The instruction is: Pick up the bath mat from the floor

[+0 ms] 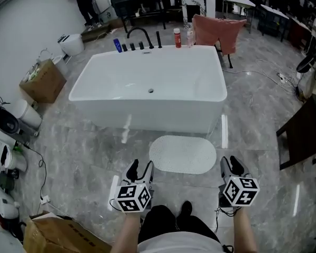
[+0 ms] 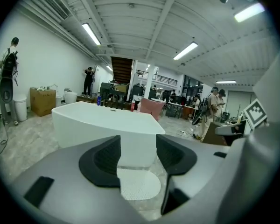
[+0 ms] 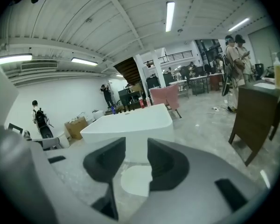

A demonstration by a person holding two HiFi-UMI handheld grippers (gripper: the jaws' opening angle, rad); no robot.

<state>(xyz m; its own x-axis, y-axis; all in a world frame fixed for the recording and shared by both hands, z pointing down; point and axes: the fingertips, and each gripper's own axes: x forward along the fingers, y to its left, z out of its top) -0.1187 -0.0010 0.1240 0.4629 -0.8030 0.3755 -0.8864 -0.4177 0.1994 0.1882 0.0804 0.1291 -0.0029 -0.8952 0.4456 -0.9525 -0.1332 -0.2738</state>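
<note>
The bath mat (image 1: 182, 154) is a white, oval, dimpled mat lying flat on the grey marble floor in front of the bathtub. My left gripper (image 1: 140, 168) hovers just off the mat's near left edge, jaws open with nothing between them. My right gripper (image 1: 231, 165) is held off the mat's near right edge, also open and empty. In the left gripper view the mat (image 2: 139, 183) shows on the floor through the gap of the left gripper (image 2: 137, 155). In the right gripper view the mat (image 3: 135, 180) lies below and beyond the right gripper (image 3: 136, 160).
A white freestanding bathtub (image 1: 147, 91) stands right behind the mat, with a black tap and bottles on its far rim. A dark wooden table (image 1: 305, 133) is at the right, a cardboard box (image 1: 42, 80) at the left, a pink chair (image 1: 217, 31) behind the tub. The person's shoe (image 1: 185, 209) is near the mat's front.
</note>
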